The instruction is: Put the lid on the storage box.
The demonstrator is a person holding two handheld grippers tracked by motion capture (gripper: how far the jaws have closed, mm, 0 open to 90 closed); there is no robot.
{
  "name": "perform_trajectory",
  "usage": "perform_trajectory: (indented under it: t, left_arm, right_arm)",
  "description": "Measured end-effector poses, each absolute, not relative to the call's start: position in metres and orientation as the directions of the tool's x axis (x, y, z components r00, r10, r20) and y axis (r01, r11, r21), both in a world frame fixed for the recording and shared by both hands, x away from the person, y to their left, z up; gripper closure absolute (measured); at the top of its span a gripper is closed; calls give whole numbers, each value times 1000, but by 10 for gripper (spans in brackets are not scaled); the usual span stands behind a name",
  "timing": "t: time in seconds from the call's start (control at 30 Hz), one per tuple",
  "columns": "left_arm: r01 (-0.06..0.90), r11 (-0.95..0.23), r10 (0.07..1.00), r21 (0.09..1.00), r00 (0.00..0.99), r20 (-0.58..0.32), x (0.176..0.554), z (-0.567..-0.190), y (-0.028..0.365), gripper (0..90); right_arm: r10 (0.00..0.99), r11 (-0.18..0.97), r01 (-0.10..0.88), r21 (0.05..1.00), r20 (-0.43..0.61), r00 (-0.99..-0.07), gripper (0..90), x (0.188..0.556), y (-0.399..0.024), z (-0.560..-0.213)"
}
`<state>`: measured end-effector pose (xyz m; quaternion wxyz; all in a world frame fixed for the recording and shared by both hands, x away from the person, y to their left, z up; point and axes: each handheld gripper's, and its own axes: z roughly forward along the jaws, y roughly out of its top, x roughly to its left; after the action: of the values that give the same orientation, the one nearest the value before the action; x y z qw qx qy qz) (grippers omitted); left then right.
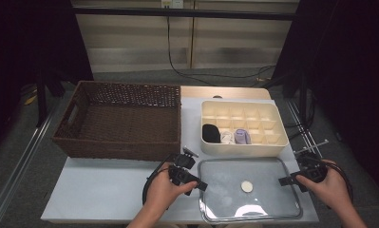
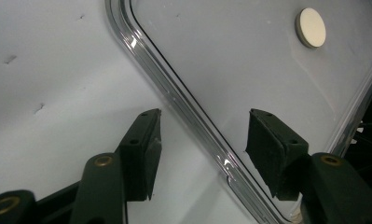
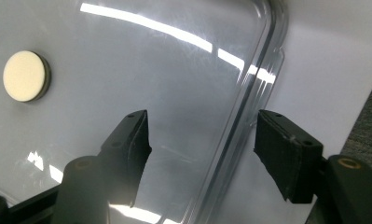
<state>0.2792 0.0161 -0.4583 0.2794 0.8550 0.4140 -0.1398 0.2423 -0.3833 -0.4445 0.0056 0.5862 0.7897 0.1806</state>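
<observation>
Clear lid [image 1: 249,189] lies flat on the white table [image 1: 101,190] at the near edge, right of centre, its long axis running 9 to 3 o'clock in the high view; a small cream knob [image 1: 246,186] sits at its middle.

Left gripper [image 1: 195,183] sits at the lid's 9 o'clock short edge. In the left gripper view the jaws stand apart, straddling the rim [image 2: 183,105], one pad over bare table, the other over the clear panel; no pad presses yet.

Right gripper [image 1: 288,180] mirrors it at the 3 o'clock short edge. In the right gripper view its jaws are likewise parted astride the rim [image 3: 249,112], released, nothing clamped. Whether either lower pad already touches the plastic is hard to tell through the glare.

Both hands are about equally near; the lid lies between them.

Farther off, at 12 o'clock from the lid, the cream divided organiser [image 1: 277,124] holds a few rolled socks [image 1: 225,135]. At 10 o'clock, the brown wicker basket [image 1: 120,147].
</observation>
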Motion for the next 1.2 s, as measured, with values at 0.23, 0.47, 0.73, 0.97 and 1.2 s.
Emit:
perform_trajectory:
  t: [0.23, 0.47, 0.73, 0.97, 1.2]
  left_arm:
    - [782, -504, 638, 366, 623, -453, 278, -458, 14, 445]
    - [782, -503, 633, 367, 623, -459, 278, -458, 15, 444]
    - [787, -492, 638, 372, 616, -461, 277, -459, 14, 446]
    - [789, -489, 641, 372, 614, -460, 277, -458, 11, 461]
    - [788, -493, 646, 369, 616, -452, 277, -458, 8, 483]
  right_arm:
    - [928, 228, 936, 267, 232, -292, 389, 240, -385, -446]
    - [932, 194, 949, 248, 256, -257, 407, 237, -388, -446]
    - [932, 201, 947, 250, 248, -263, 399, 234, -387, -446]
    - [938, 173, 956, 238, 255, -233, 421, 234, -386, -446]
    - [940, 153, 961, 231, 267, -214, 430, 233, -387, -445]
